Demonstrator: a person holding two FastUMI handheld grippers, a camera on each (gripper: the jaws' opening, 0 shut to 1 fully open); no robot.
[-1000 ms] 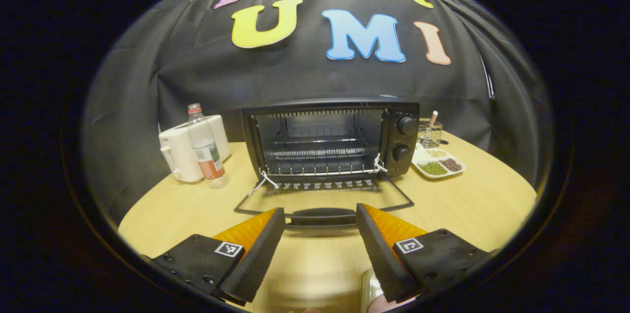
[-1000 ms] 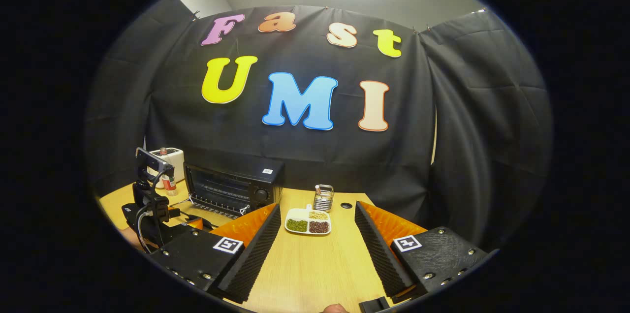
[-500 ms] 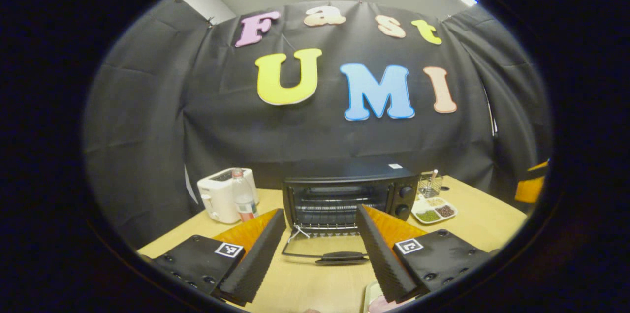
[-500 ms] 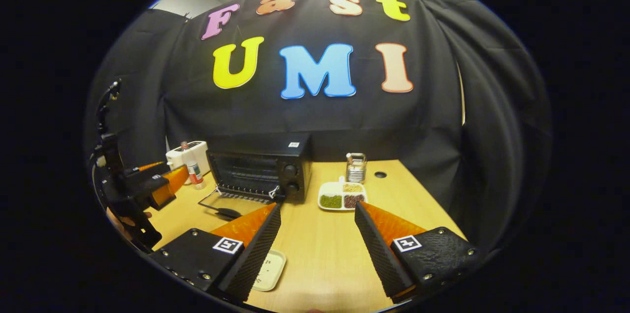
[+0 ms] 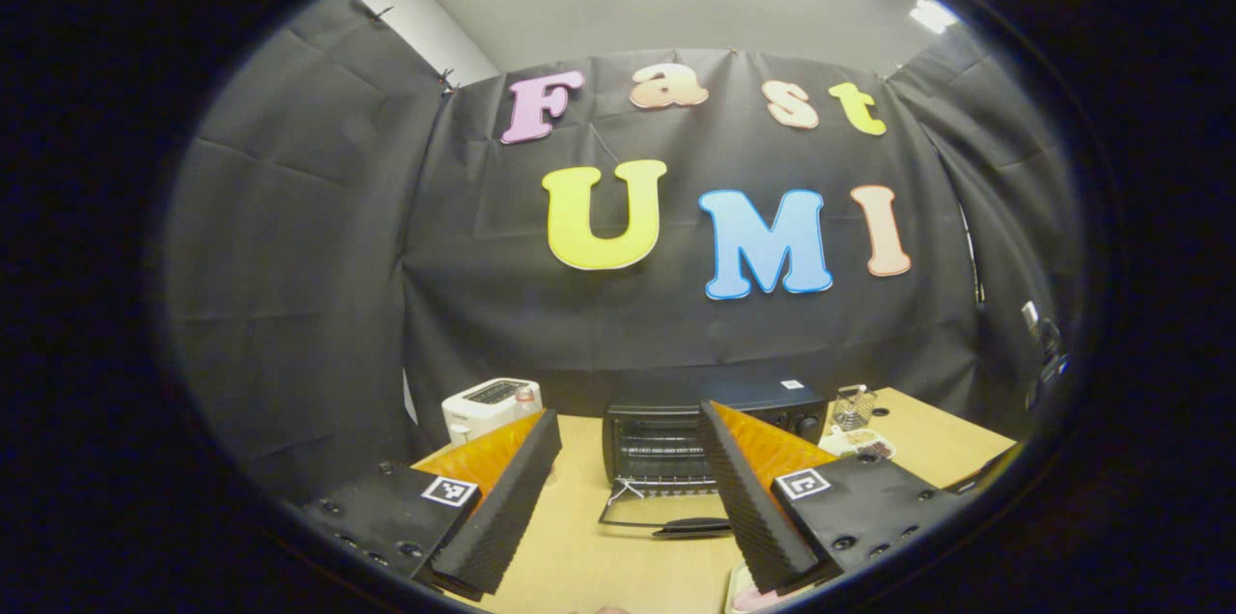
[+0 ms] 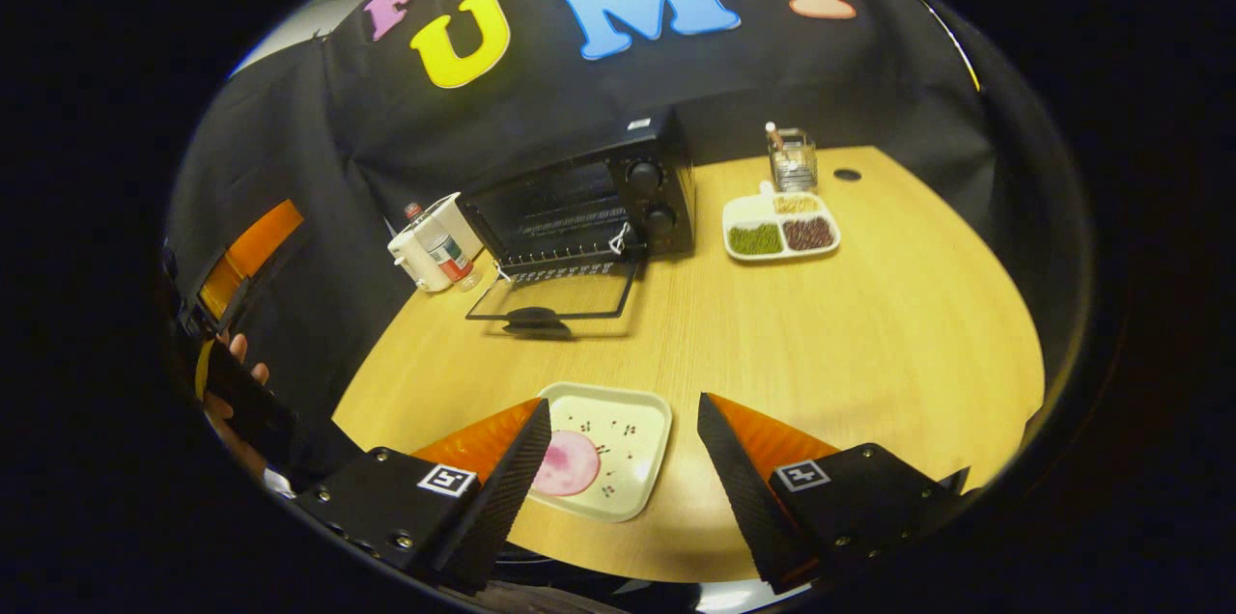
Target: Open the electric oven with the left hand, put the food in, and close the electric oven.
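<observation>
We are seeing the electric oven sitting at the back of the counter, its long side running along the cloth wall, its mouth facing us and its door lying flat and open. The food is resting on a pale tray at the near edge. The right tongs are hovering wide over that tray; the left tongs are gaping wide, gripping nothing. We are finding no writing legible.

Staged recording booth: black cloth wall, wooden table, countertop oven.
</observation>
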